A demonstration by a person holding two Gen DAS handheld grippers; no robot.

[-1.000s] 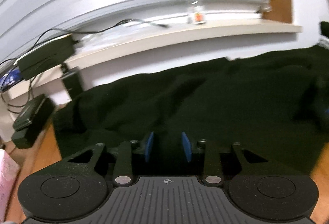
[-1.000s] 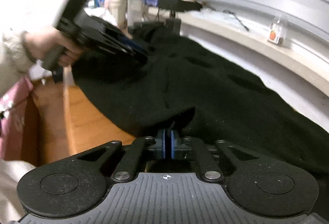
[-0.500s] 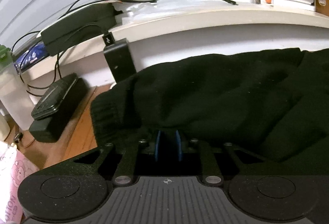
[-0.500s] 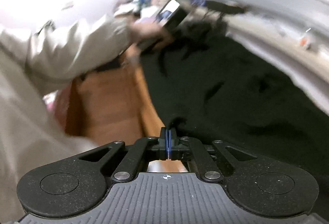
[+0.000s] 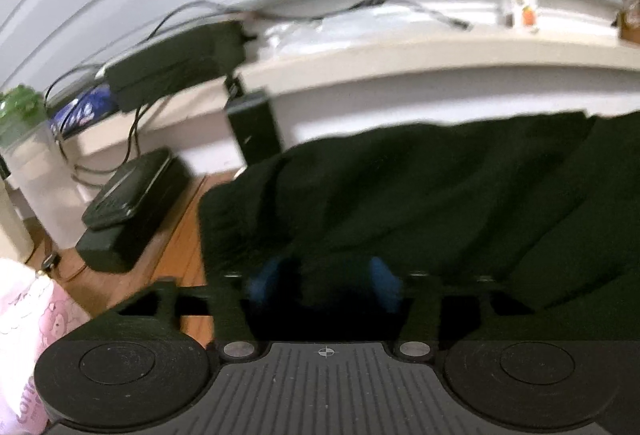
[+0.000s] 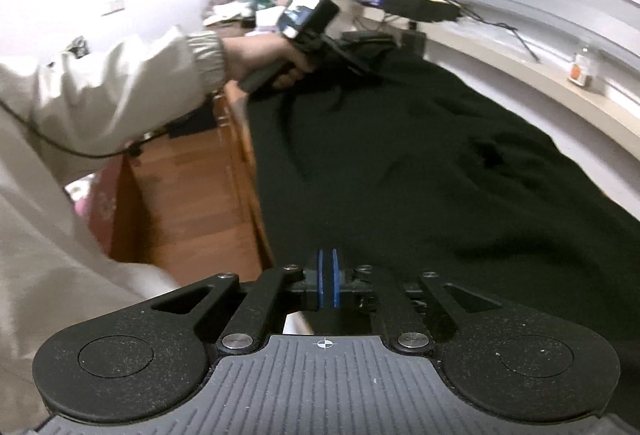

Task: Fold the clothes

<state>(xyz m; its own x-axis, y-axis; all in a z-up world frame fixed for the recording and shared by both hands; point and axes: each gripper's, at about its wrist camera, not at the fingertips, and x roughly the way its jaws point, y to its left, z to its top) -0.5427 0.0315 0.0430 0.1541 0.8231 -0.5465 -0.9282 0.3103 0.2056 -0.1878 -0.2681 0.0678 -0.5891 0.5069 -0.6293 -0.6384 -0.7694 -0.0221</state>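
Left gripper [image 5: 324, 281] opening, jaws wide apart over black garment [image 5: 420, 203], gripping nothing. Right gripper [image 6: 328, 277] nearly shut at garment's near edge; cloth between pads unclear.

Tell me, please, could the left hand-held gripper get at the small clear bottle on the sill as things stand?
Probably yes: the left hand-held gripper is opening over the black garment, and nothing blocks the bottle beyond.

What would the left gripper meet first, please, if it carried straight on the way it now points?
Most likely the black garment: the left gripper, its jaws opening, points down into the cloth just ahead, though blur hides the exact gap.
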